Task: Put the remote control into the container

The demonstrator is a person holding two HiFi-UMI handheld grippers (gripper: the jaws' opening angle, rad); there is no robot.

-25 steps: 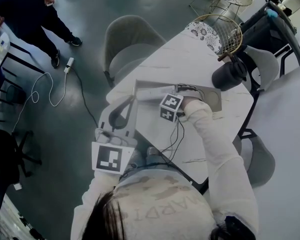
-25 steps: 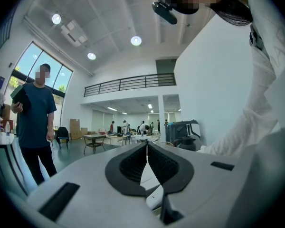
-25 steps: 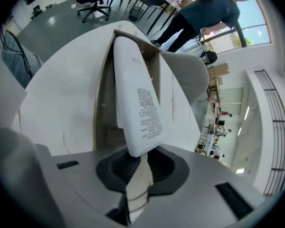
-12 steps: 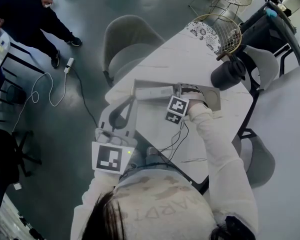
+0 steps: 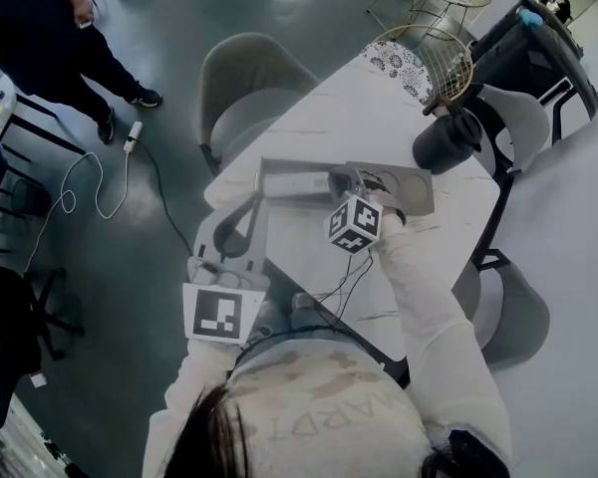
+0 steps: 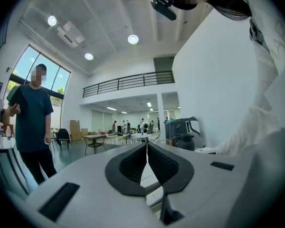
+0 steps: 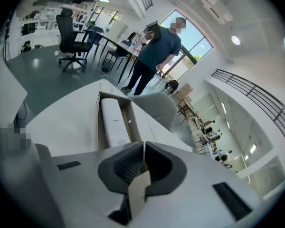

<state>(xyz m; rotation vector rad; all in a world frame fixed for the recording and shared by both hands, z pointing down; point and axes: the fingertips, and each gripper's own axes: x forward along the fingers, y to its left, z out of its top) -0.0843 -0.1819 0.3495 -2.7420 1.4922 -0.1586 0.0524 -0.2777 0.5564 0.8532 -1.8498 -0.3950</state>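
A white remote control (image 5: 291,183) (image 7: 113,122) lies lengthwise inside the long open container (image 5: 263,175) (image 7: 131,118) on the white table (image 5: 379,108). My right gripper (image 5: 338,179) (image 7: 143,149) hovers just off the container's right end, jaws shut, not touching the remote. A thin pale strip shows below its closed pads; I cannot tell what it is. My left gripper (image 5: 260,197) (image 6: 147,148) rests at the table's left corner beside the container, its pads pressed together with nothing between them.
A flat grey panel with round holes (image 5: 404,189) adjoins the container on the right. A black jug (image 5: 450,142) and a wire basket (image 5: 434,63) stand farther back. Grey chairs (image 5: 249,93) (image 5: 508,312) flank the table. A person (image 5: 60,38) stands on the floor at left.
My right gripper has drawn back a little toward me and turned, its marker cube shifting right and down. The remote stays in the container. The left gripper has held still.
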